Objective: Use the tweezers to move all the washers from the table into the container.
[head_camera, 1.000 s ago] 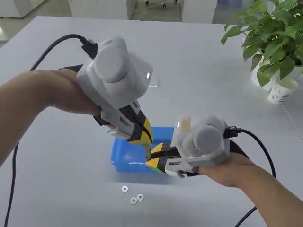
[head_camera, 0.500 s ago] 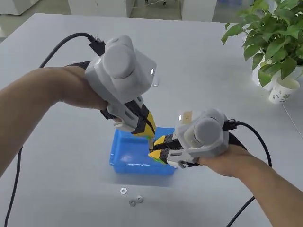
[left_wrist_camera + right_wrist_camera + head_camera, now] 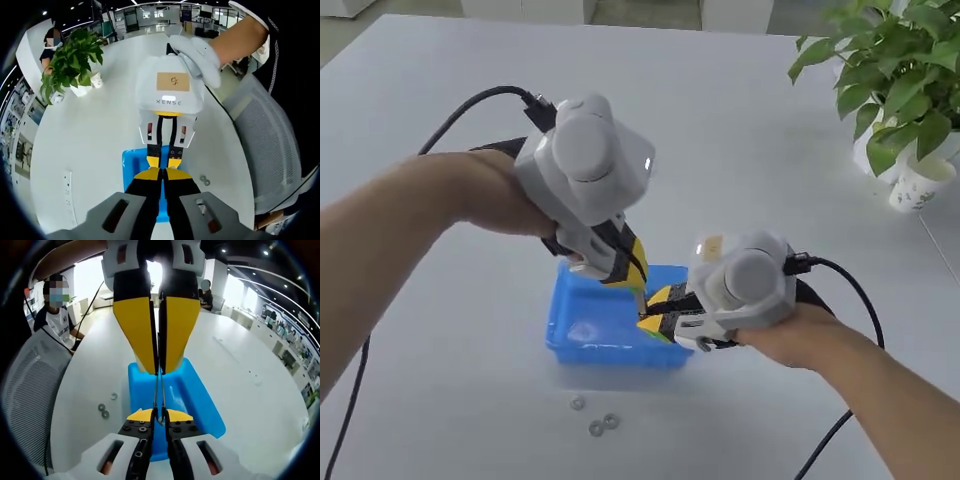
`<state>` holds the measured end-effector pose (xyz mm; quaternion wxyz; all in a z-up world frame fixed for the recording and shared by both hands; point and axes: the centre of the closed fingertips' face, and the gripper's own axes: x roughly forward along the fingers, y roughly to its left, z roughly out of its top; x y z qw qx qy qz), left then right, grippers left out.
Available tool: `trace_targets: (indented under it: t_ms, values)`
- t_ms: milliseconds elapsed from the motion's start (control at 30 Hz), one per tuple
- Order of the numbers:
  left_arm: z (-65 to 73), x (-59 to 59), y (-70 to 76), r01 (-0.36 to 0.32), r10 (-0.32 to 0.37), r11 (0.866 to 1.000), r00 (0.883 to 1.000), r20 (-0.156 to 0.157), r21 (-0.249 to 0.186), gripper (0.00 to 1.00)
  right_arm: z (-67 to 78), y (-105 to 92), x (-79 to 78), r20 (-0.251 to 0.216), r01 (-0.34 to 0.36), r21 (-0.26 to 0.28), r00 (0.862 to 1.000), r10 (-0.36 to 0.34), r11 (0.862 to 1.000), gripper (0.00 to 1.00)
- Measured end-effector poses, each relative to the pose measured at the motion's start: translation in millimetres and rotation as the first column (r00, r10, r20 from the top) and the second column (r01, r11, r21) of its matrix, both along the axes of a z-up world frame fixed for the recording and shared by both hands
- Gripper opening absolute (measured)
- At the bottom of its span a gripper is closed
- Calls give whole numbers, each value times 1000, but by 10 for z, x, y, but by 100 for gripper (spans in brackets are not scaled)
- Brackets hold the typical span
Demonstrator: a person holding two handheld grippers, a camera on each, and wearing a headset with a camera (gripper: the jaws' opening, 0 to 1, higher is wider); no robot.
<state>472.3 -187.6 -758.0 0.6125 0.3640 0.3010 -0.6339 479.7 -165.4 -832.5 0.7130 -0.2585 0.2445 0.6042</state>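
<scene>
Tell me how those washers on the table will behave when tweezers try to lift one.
The washers look small, thin and metallic, so probably light but slippery in the tweezers. They lie flat on the smooth table, so an edge may be hard to catch; a nudge would likely slide them, not roll them.

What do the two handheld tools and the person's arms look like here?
The left tool and right tool have rounded pale grey housings, black jaws with yellow pads, and a black cable each. The right carries a tan sticker and XENSE lettering. Forearms bare.
</scene>
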Motion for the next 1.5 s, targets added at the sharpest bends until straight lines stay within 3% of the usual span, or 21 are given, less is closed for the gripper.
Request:
trace_targets:
  t_ms: [500, 733, 1100, 1500]
  values:
    - [-225, 96, -9, -3, 3, 1000, 1000, -24, 2, 5, -230, -22, 68, -47, 6, -21, 999, -7, 1000, 10]
    - [-280, 120, -7, -7, 7, 1000, 999, -32, 1, 5, -287, -28, 86, -46, -1, -38, 999, 0, 999, 10]
    - [-312, 126, -4, -8, 8, 1000, 999, -35, -4, 5, -326, -29, 97, -43, -7, -54, 999, 5, 999, 11]
    - [-265, 115, 9, -9, 9, 1000, 1000, -28, -3, 5, -272, -23, 88, -34, -9, -52, 999, 7, 999, 11]
